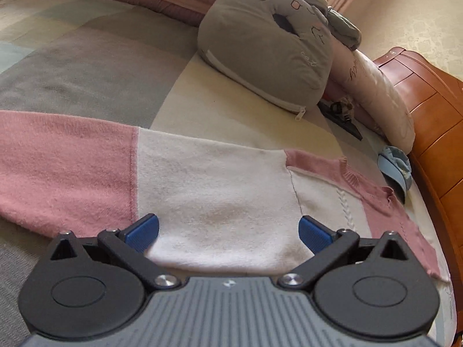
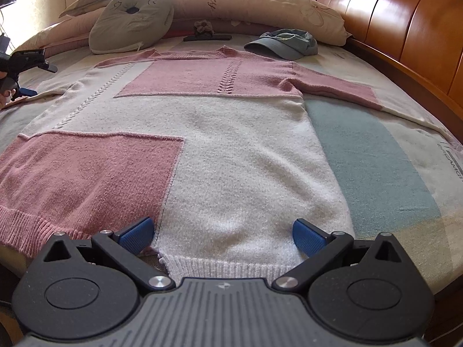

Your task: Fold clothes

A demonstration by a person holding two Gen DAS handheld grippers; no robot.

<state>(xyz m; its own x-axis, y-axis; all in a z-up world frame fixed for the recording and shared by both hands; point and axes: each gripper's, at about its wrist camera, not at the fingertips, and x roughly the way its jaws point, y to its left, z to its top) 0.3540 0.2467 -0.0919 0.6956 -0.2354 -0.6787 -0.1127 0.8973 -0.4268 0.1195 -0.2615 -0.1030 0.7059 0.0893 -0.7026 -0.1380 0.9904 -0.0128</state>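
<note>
Evidently the pink and white sweater [image 2: 220, 133] lay spread flat, front up, on the bed [image 2: 376, 156] with both sleeves out sideways, a layout that suited folding. The right gripper [image 2: 222, 235] hung at the hem with its blue fingers [image 2: 136, 235] wide apart, gripping nothing; the left gripper [image 1: 228, 232] sat over the white part of one sleeve [image 1: 208, 179], equally wide and empty

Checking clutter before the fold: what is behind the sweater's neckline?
Behind the sweater collar: a blue cap, a dark flat object and a grey cushion. Anything beneath them is hidden.
</note>
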